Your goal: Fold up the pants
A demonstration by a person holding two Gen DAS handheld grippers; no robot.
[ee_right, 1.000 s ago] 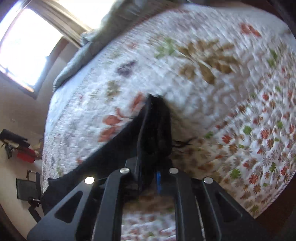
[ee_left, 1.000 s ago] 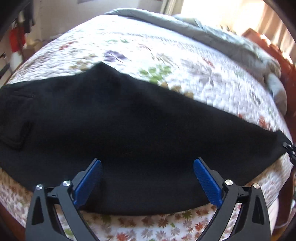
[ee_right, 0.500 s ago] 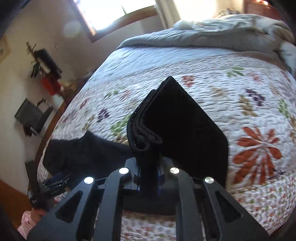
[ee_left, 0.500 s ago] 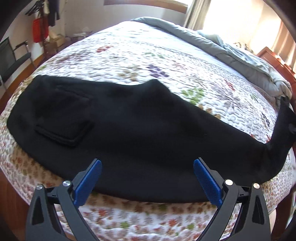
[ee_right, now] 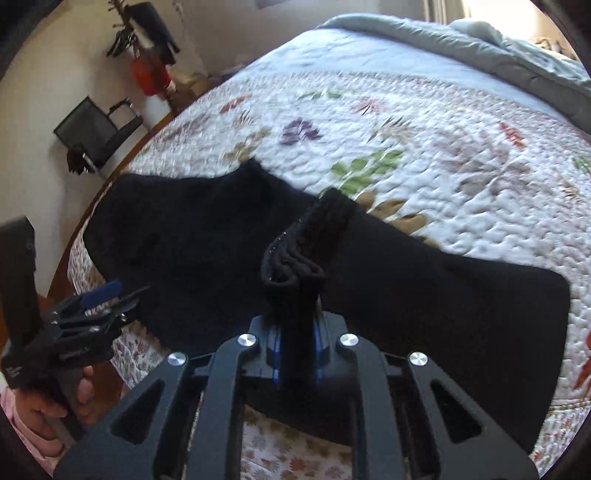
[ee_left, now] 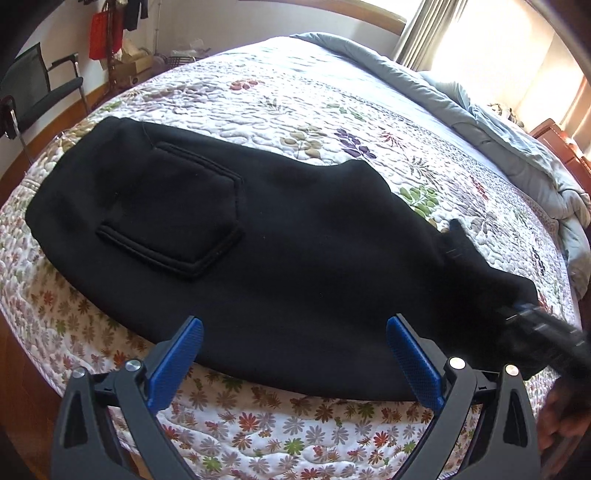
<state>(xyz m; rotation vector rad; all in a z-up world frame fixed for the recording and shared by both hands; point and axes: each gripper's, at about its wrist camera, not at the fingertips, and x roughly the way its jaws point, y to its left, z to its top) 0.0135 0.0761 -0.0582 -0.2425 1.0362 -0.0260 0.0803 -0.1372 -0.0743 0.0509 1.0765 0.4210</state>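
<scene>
Pants (ee_left: pixel 295 258) lie on bed (ee_left: pixel 332 92). My right tongs (ee_right: pixel 295 354) are opening around the cuff (ee_right: pixel 306 251); drop it squarely before withdrawing. Left tongs (ee_left: pixel 295 365) gape, empty.

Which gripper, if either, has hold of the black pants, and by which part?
The right gripper has the pants by the bunched leg cuffs, though its jaws are opening. The left gripper is open and holds nothing.

Bright window (ee_left: pixel 491 33) glare — fisheye edges, slight blur.

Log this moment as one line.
right tool: opening, cuff between pads | left tool: open, empty | pants: on quilt
</scene>
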